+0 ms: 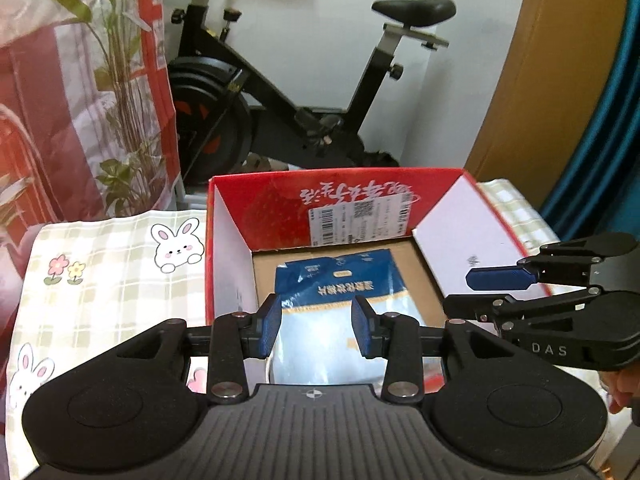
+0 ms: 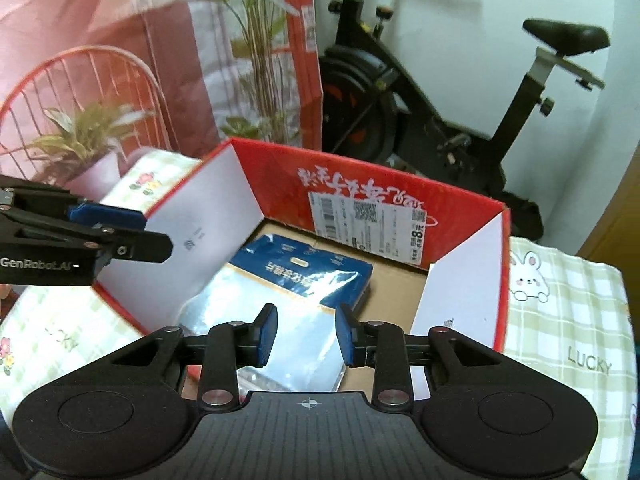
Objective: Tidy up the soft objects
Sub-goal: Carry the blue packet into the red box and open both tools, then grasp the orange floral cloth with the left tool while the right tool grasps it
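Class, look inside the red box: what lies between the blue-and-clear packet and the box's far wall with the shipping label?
Only bare brown cardboard floor separates the packet from the labelled far wall, clearest in the right wrist view.

We take the black exercise bike (image 1: 280, 92) as our mark: it stands against a white wall (image 1: 340, 60). Left of it hangs a pink-and-red curtain (image 1: 36, 92) printed with leafy plants. Right of it we see a tan wooden panel (image 1: 560, 80), then teal fabric (image 1: 616, 120). In front of it lies a checked cloth (image 2: 568, 320) with rabbits.
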A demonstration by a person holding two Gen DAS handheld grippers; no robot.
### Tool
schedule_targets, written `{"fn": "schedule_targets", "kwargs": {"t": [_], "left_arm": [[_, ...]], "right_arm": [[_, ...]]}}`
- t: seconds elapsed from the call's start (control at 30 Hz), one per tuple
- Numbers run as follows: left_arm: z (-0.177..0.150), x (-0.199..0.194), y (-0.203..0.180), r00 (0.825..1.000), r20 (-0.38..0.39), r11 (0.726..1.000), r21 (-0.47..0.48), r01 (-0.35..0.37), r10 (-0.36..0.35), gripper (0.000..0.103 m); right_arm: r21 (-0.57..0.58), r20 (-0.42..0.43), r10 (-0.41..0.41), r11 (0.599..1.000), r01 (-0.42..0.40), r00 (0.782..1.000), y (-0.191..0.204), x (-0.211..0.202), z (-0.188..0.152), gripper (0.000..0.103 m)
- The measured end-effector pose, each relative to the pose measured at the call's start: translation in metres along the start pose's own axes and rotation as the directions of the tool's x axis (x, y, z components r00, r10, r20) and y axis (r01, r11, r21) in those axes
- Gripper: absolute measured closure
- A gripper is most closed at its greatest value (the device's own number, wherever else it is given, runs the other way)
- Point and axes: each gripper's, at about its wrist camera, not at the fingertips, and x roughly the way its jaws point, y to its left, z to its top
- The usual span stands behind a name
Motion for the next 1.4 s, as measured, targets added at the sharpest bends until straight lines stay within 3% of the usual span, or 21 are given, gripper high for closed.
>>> {"fn": "schedule_targets", "kwargs": {"t": [0.2,0.47,0.7,1.03,1.13,1.3,1.4], "left_arm": [[-0.030,-0.041,-0.004,0.999,0.039,1.000,-0.021,0.001,0.000,0.063],[-0.083,-0.078,-0.004,0.996,0.087,0.999,-0.043,0.006,-0.002,0.063],[-0.117,-0.081,-0.001,0.997,0.075,0.991,-0.135,0.018,-0.008,0.063],[-0.132,-0.085,-0.009,0.996,0.089,0.984,-0.172,0.039,-0.024,0.063],[-0.137,-0.090,-0.011,0.995,0.094,0.984,-0.173,0.044,-0.028,0.063],[-0.147,-0.090,-0.017,0.995,0.089,0.982,-0.181,0.054,-0.039,0.059],[-0.148,-0.087,-0.018,0.994,0.089,0.978,-0.193,0.073,-0.057,0.056]], "right_arm": [[0.033,0.064,0.011,0.999,-0.013,0.998,0.014,-0.039,-0.027,0.073],[0.087,0.140,0.034,0.995,-0.047,0.990,0.030,-0.079,-0.091,0.071],[0.145,0.139,0.038,0.988,-0.058,0.990,0.045,-0.085,-0.141,0.070],[0.122,0.140,0.048,0.990,-0.066,0.989,0.067,-0.089,-0.159,0.070],[0.131,0.151,0.040,0.990,-0.060,0.988,0.064,-0.096,-0.163,0.065],[0.134,0.154,0.029,0.990,-0.050,0.988,0.060,-0.102,-0.175,0.046],[0.141,0.136,0.026,0.989,-0.045,0.990,0.058,-0.102,-0.184,0.044]]}}
